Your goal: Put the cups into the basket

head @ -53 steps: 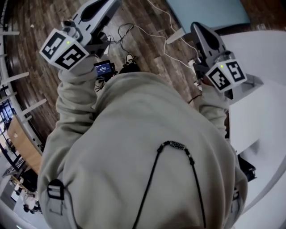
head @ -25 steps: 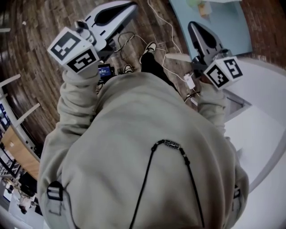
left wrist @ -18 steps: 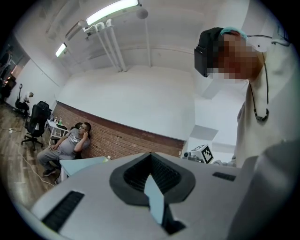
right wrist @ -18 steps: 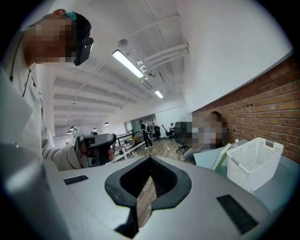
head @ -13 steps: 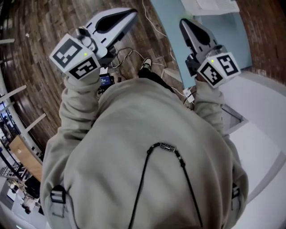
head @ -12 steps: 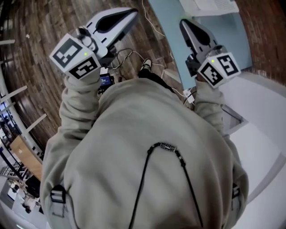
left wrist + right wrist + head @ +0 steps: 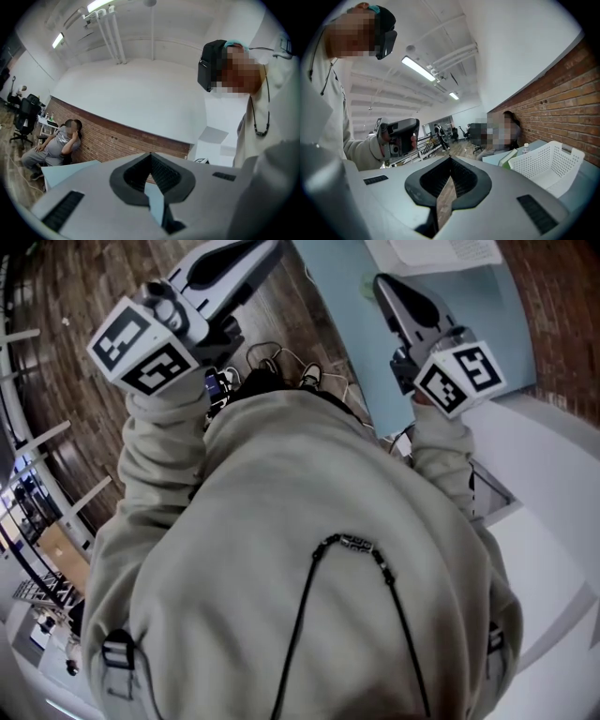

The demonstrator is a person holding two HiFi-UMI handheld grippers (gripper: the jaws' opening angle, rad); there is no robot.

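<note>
Both pairs of jaws are pressed together with nothing between them: the left gripper [image 7: 151, 155] has its tips meeting in front of a brick wall [image 7: 117, 138] and a seated person [image 7: 55, 143], and the right gripper [image 7: 450, 161] is closed just the same. Beyond the right jaws and off to their right, the white basket [image 7: 546, 168] stands on the pale blue table [image 7: 342, 296]. No cup shows in any view, so this looks like the approach, not a pick. To do it well, the person should probably step in until the table lies under the jaws. Both grippers would then tip downward so the tabletop and any cups come in front of the tips. The jaws should spread only once a cup is squarely ahead of them, and the basket is best kept to the right of the right jaws as the drop point. The cables [image 7: 272, 357] on the wooden floor [image 7: 84, 282] could catch a foot. Compared with two seconds ago, the blue table has grown from a corner at the top edge to a wide band reaching down between the two grippers. The right gripper now sits over it, and both pairs of jaws have stayed shut.
</note>
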